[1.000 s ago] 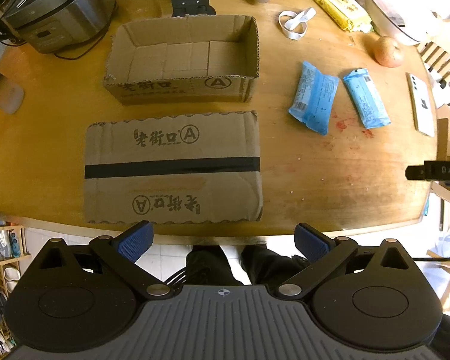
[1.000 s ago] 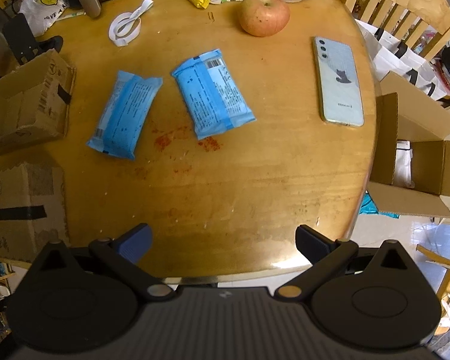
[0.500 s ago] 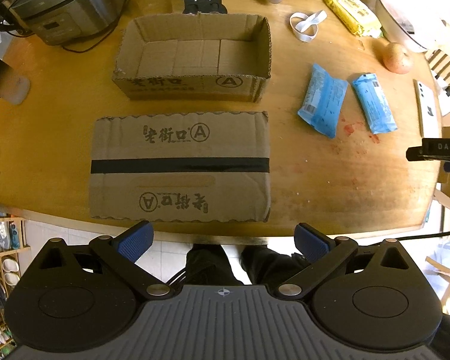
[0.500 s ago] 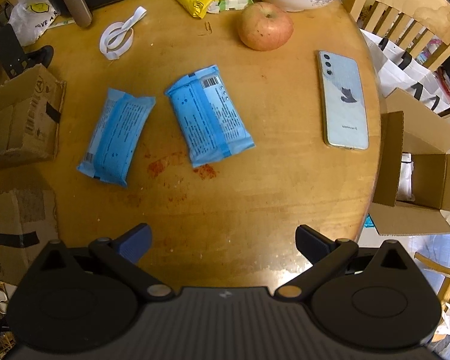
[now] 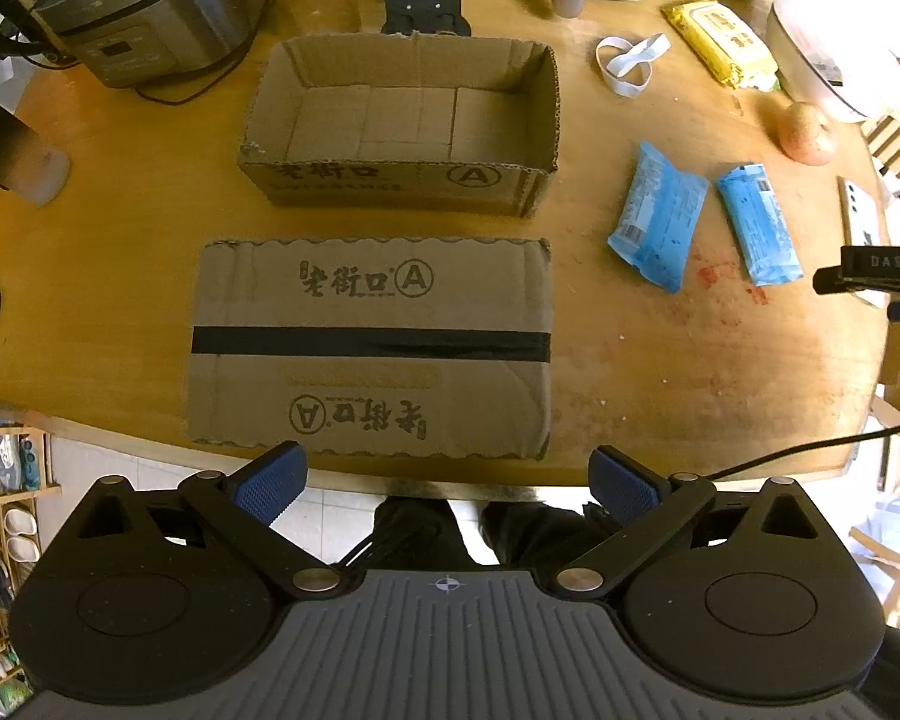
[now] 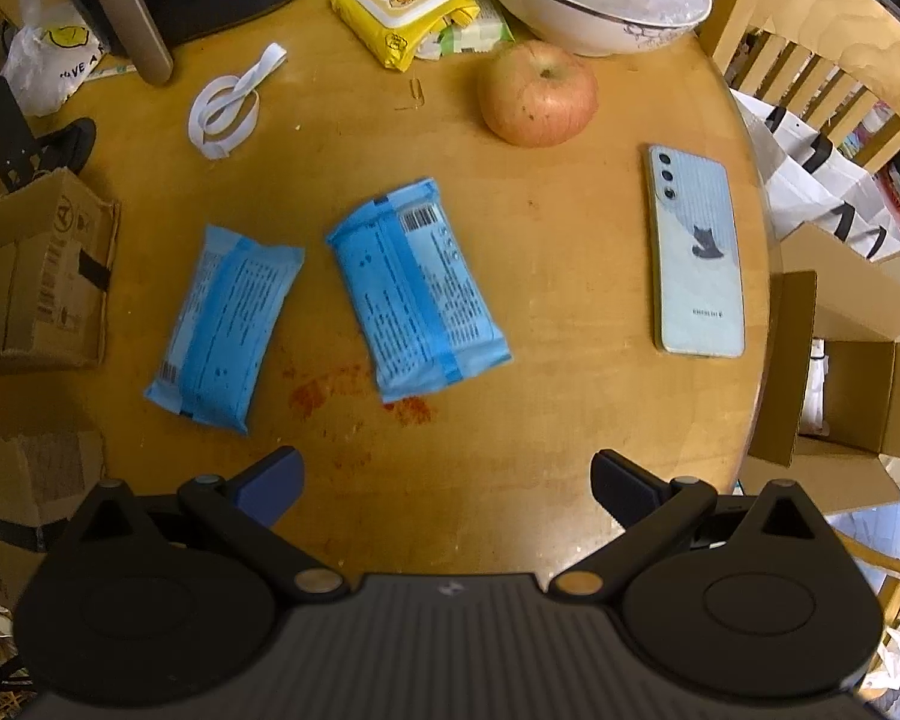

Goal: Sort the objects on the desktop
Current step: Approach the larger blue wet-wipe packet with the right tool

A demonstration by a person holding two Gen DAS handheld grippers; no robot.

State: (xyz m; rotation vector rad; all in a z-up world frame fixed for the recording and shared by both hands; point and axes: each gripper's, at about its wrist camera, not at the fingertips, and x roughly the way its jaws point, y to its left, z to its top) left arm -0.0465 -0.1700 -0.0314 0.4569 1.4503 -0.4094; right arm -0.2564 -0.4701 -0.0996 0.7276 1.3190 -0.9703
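Two blue wipe packs lie side by side on the wooden table: the left pack (image 6: 225, 327) (image 5: 659, 216) and the right pack (image 6: 417, 288) (image 5: 759, 223). An open cardboard box (image 5: 402, 126) stands at the back, empty, with a flat cardboard lid (image 5: 369, 348) in front of it. My left gripper (image 5: 444, 483) is open and empty at the table's near edge, before the lid. My right gripper (image 6: 447, 480) is open and empty, above the table just short of the right pack.
An apple (image 6: 537, 93), a phone (image 6: 696, 252), a yellow wipe pack (image 6: 402, 9), a white strap (image 6: 228, 105) and a white bowl (image 6: 594, 18) lie beyond the packs. A rice cooker (image 5: 132, 6) stands at the back left. A chair (image 6: 822, 54) and open box (image 6: 858, 396) are off the right edge.
Both grippers have moved forward over the table. The right gripper has closed in on the blue packs, which look larger. Both stay open.
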